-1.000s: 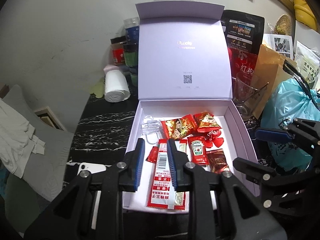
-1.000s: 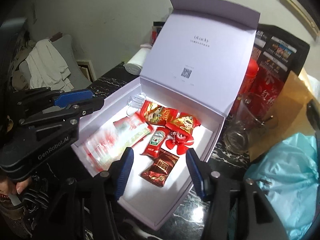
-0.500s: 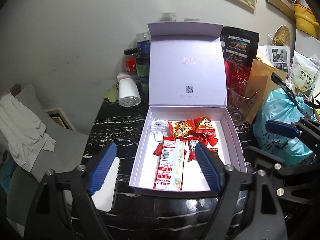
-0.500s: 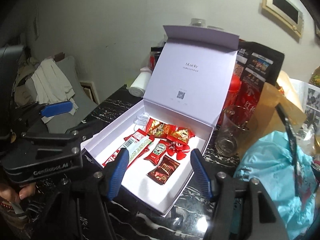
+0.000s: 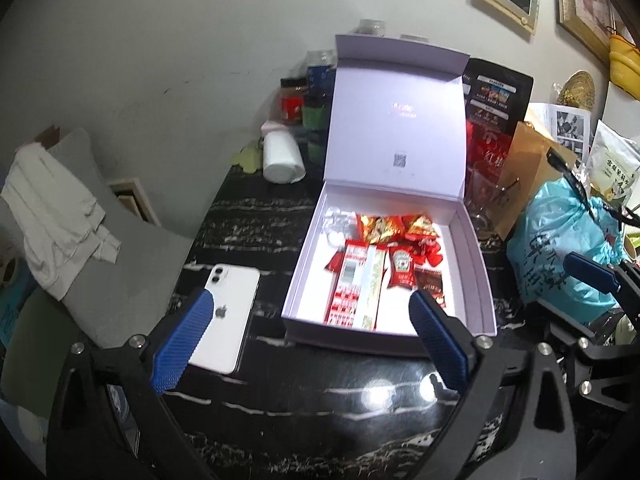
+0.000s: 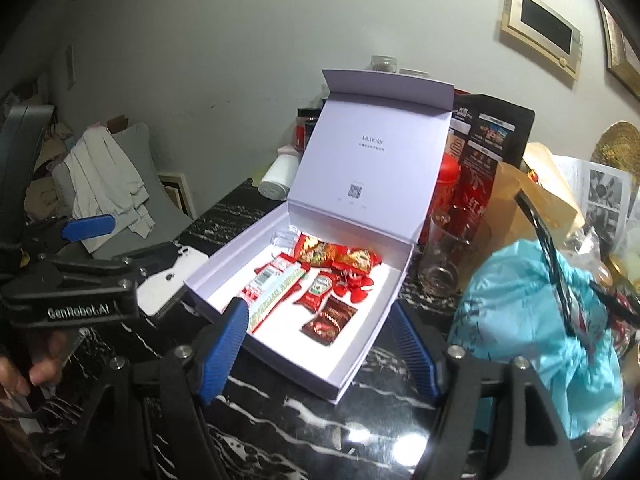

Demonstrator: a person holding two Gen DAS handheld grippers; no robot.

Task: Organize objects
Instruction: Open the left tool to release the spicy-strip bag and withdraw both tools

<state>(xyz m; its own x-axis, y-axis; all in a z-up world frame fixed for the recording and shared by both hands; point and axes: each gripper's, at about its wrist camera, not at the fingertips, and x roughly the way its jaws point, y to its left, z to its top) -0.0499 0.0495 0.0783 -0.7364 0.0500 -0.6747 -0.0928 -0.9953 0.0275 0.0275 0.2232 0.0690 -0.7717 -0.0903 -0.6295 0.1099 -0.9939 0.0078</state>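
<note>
An open lilac gift box (image 5: 476,280) (image 6: 360,364) stands on the black marble table, lid upright. Inside lie a long red and white packet (image 5: 356,288) (image 6: 272,288), a ketchup sachet (image 5: 402,266) (image 6: 318,288), a dark brown sachet (image 5: 430,282) (image 6: 328,320), red snack packs (image 5: 394,226) (image 6: 336,254) and a clear clip (image 5: 336,224). My left gripper (image 5: 310,344) is open and empty, held back in front of the box. My right gripper (image 6: 320,354) is open and empty, over the box's near corner.
A white phone (image 5: 224,316) (image 6: 168,280) lies face down left of the box. A glass (image 6: 448,256), red and black bags (image 5: 496,112), a brown paper bag (image 5: 528,176) and a blue plastic bag (image 5: 560,248) crowd the right. A white roll (image 5: 282,158) and jars stand behind.
My left gripper let go of the long red packet, opened wide and drew back from the box. The packet now lies in the box. My right gripper also drew back, staying open.
</note>
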